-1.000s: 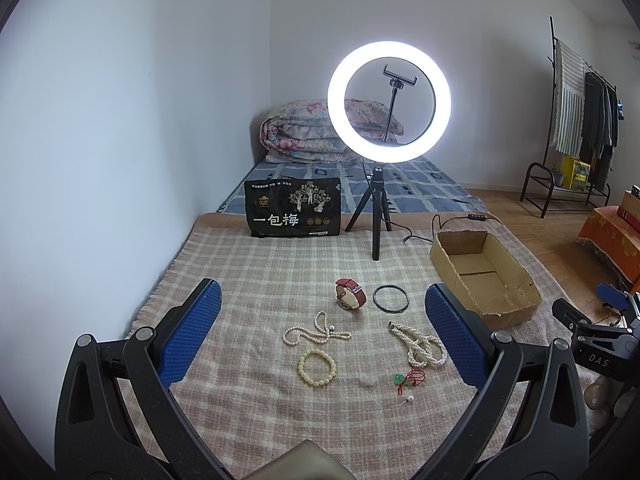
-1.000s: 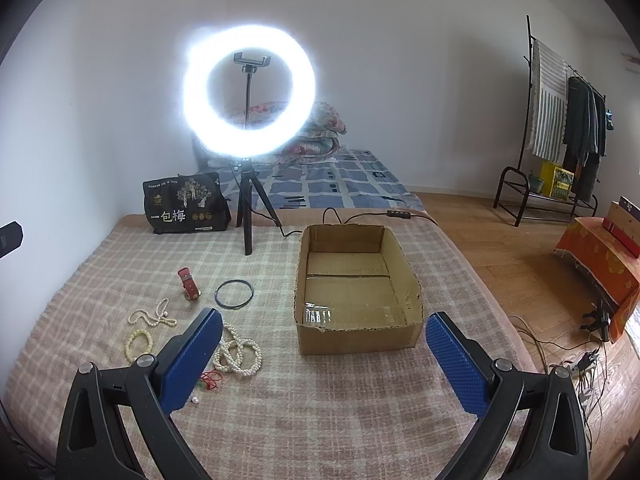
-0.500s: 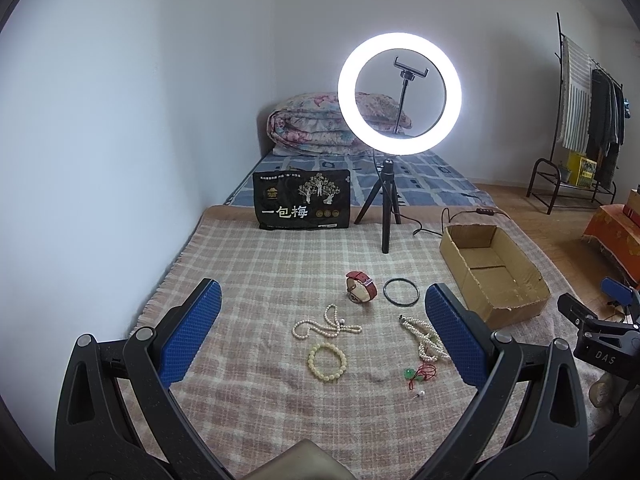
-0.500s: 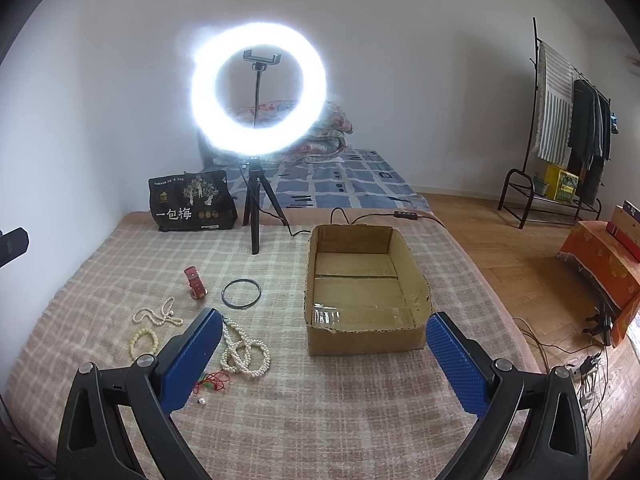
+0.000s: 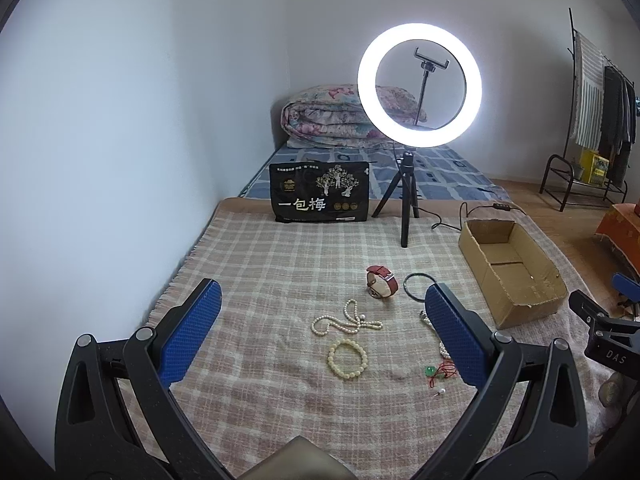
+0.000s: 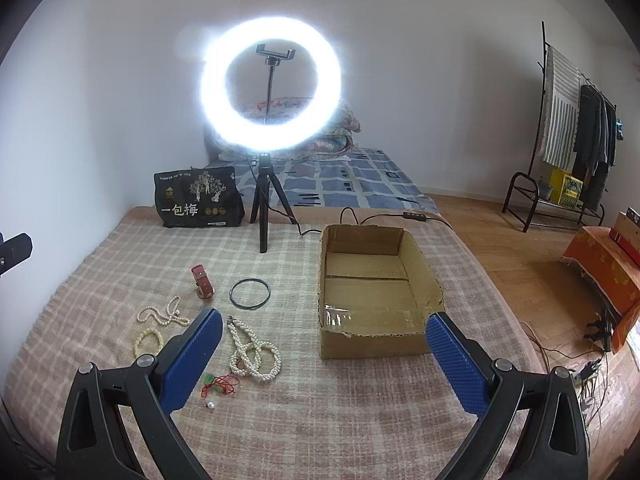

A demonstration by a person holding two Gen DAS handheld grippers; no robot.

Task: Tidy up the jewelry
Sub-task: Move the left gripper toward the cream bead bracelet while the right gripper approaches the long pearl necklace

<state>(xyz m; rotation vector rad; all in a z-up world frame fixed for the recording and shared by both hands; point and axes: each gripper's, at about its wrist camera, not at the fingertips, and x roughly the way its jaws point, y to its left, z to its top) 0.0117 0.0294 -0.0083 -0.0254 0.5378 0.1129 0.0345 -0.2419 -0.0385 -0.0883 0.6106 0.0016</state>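
Jewelry lies on the checked blanket (image 5: 280,264): a red-strap watch (image 5: 382,281), a black bangle (image 5: 416,286), a thin pearl necklace (image 5: 346,322), a cream bead bracelet (image 5: 347,358), a red cord with green pendant (image 5: 440,372), a loose pearl (image 5: 441,391). A thick pearl strand (image 6: 253,354) shows in the right wrist view. The empty cardboard box (image 6: 372,292) stands to the right. My left gripper (image 5: 320,336) is open and empty above the jewelry. My right gripper (image 6: 320,360) is open and empty before the box.
A lit ring light on a tripod (image 5: 416,136) and a black snack bag (image 5: 318,194) stand at the blanket's far edge. A cable (image 6: 360,216) runs behind the box. A wall is on the left, and wooden floor (image 6: 520,280) with a clothes rack lies on the right.
Both grippers have swung to the left, so the scene has shifted right in both views. Both stay open and empty. The jewelry has not moved.
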